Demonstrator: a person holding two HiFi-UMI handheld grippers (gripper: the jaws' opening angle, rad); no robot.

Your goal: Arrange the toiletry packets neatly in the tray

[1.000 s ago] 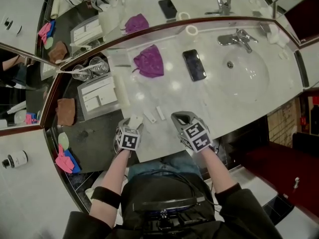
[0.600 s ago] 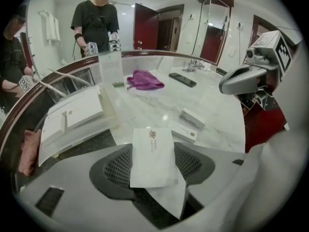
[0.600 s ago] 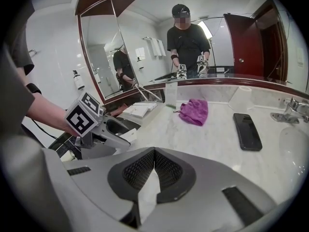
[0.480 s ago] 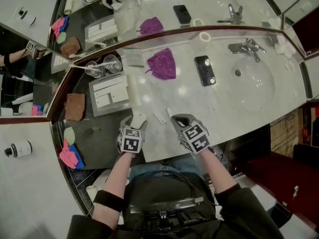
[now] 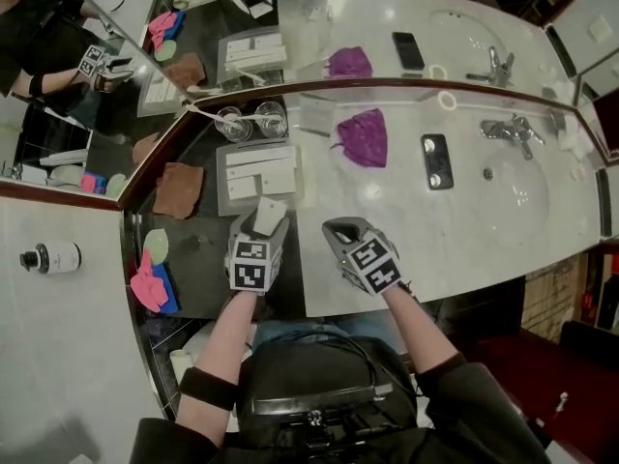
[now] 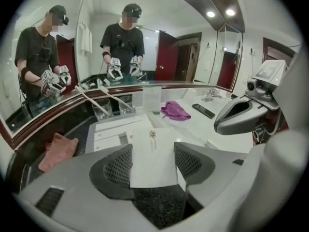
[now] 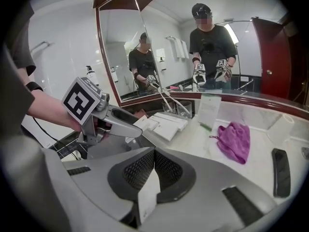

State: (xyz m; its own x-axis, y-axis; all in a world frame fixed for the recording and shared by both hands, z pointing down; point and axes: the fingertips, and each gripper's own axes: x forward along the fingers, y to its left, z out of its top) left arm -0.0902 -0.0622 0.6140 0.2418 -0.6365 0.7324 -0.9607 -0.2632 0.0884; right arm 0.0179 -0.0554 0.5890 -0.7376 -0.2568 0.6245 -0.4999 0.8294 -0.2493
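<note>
Both have swung left toward the tray (image 5: pixel 221 176); the left gripper (image 5: pixel 263 226) clamps a white packet (image 6: pixel 153 156) ready for placing, while the right gripper (image 5: pixel 338 230) pinches a thin packet (image 7: pixel 147 197) edge-on.

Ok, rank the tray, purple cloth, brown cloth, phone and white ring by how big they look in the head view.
1. tray
2. purple cloth and brown cloth: these look much alike, so not ranked against each other
3. phone
4. white ring
</note>
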